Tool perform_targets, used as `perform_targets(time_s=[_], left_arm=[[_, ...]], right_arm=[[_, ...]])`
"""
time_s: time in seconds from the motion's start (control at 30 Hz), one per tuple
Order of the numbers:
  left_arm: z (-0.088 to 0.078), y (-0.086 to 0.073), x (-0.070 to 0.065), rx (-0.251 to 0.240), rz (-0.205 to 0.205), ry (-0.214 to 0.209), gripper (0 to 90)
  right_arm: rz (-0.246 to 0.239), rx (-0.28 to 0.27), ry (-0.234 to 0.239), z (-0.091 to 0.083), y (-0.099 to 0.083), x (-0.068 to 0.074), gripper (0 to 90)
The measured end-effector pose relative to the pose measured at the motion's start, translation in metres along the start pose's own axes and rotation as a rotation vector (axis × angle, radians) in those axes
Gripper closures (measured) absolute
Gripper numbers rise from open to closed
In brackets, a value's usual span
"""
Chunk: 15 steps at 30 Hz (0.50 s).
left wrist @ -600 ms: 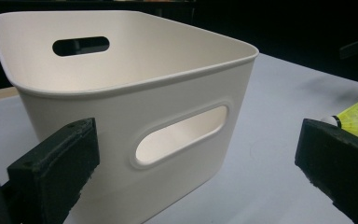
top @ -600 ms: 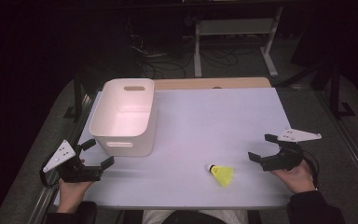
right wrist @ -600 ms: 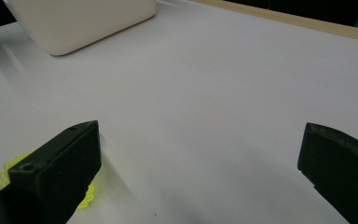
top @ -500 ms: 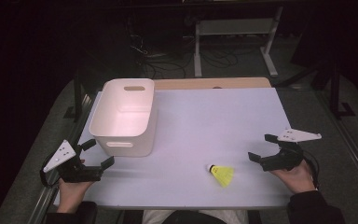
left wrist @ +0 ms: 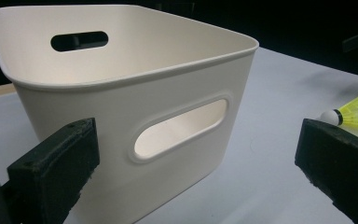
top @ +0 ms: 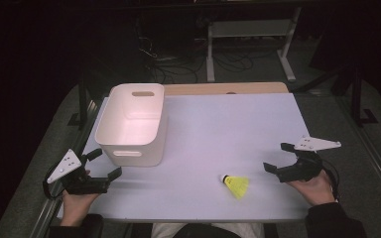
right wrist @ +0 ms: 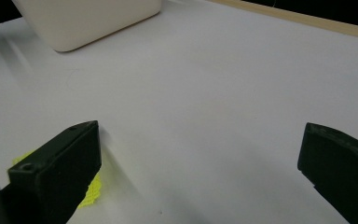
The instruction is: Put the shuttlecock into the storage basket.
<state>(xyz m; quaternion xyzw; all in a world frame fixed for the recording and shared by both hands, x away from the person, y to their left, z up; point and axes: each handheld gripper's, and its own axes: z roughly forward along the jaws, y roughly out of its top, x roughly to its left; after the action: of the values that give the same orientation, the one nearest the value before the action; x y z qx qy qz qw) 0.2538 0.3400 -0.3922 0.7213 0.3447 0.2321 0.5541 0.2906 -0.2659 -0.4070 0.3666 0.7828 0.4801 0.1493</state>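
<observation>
On the pale lavender tabletop, nothing of the work looks done yet. The yellow shuttlecock with a small white cork tip and black band lies on its side at about 6 o'clock on the table, near the front edge, its tip pointing toward 9 o'clock. It is untouched and well apart from the white rectangular plastic bin with cut-out handles, which stands upright at about 10 o'clock and looks empty.

The right gripper rests at 4 o'clock, just beside the shuttlecock on its 3 o'clock side but apart from it. Its 2 jaws are spread wide with bare table between them; in the right gripper view a scrap of the yellow skirt peeks out beside the left-hand jaw. The left gripper sits at 8 o'clock, near the bin's front wall, jaws likewise released and holding nothing; in the left gripper view the bin's front wall and the shuttlecock show between and beyond its jaws.

Judging from this layout, the likely job is dropping the shuttlecock into the bin. All of it is left: reach, grasp, carry toward 10 o'clock, release.
</observation>
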Motion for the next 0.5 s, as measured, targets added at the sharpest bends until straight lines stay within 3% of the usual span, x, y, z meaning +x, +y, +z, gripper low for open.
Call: perform_targets(time_s=[0.33,0.5], left_arm=[[-0.0010,-0.0004,-0.0003,0.000,-0.001,0.001,0.0],[-0.0008,-0.0005,-0.0002,0.002,-0.001,0.007,0.0]], right_arm=[[-0.016,0.001,-0.026,-0.0036,0.0045,0.0015,0.0],[-0.001,0.011,-0.018,-0.0065,0.0086,-0.0006,0.0]])
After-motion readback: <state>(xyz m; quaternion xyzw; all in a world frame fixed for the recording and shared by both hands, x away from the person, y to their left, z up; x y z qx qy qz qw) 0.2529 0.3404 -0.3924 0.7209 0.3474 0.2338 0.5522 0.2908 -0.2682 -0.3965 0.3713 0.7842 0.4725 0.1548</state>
